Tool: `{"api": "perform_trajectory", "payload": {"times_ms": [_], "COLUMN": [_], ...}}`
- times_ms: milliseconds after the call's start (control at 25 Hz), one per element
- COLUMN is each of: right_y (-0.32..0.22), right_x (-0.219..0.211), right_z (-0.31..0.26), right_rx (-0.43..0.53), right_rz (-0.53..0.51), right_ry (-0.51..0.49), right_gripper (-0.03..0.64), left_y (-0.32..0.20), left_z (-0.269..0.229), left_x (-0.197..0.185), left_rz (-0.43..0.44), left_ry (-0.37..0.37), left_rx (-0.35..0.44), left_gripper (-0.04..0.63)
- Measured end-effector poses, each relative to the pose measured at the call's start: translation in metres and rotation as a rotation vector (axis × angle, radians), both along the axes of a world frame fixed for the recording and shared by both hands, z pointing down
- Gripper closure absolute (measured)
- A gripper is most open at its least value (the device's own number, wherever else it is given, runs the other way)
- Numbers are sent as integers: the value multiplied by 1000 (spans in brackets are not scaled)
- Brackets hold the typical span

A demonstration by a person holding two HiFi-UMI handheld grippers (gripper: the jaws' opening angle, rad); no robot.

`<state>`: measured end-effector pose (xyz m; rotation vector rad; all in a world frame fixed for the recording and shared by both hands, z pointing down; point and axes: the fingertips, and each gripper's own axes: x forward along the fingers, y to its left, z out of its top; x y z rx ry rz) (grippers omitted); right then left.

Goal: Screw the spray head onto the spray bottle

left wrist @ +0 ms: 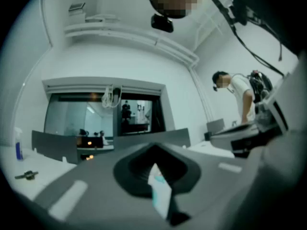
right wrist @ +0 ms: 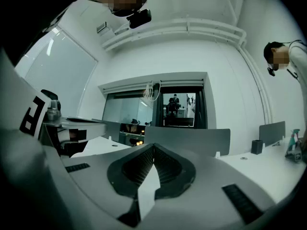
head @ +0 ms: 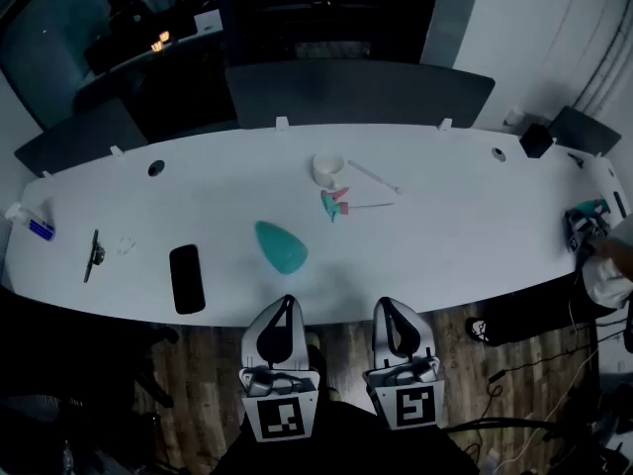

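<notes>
Lying loose on the surface [head: 445, 228], the spray bottle [head: 282, 246] can be knocked aside by the left hand-held gripper [head: 286, 301] and right hand-held gripper [head: 387, 304], both closed on nothing.

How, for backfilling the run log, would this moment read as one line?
left gripper: shut, empty | right gripper: shut, empty | spray bottle: on table | spray head: on table, unattached | screwing: not started

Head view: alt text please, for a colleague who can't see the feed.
The left gripper and the right gripper hang shut and empty at the near edge of a long white table. On it, untouched, lie a teal spray bottle and, apart from it, the spray head, with a black phone further left.
</notes>
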<state>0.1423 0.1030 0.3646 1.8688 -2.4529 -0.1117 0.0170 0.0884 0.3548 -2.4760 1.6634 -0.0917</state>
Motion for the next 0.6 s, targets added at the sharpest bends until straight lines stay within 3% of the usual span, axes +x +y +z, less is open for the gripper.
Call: {"api": "perform_trajectory", "payload": {"times_ms": [240,600], "right_y": [-76,-159], "right_x": [-8,-24], "right_z": [-3,21], "right_rx": [-15,-78], "right_rz": [0,-22], "right_ry": [38,80], "right_gripper": [612,612], "left_y": [-67,-142], "left_z": [-9,5], "left_x": [-16,-37], "left_rz": [15,-3], "left_ry": [7,52], "left_rx": [26,-7], "left_gripper": [592,592]}}
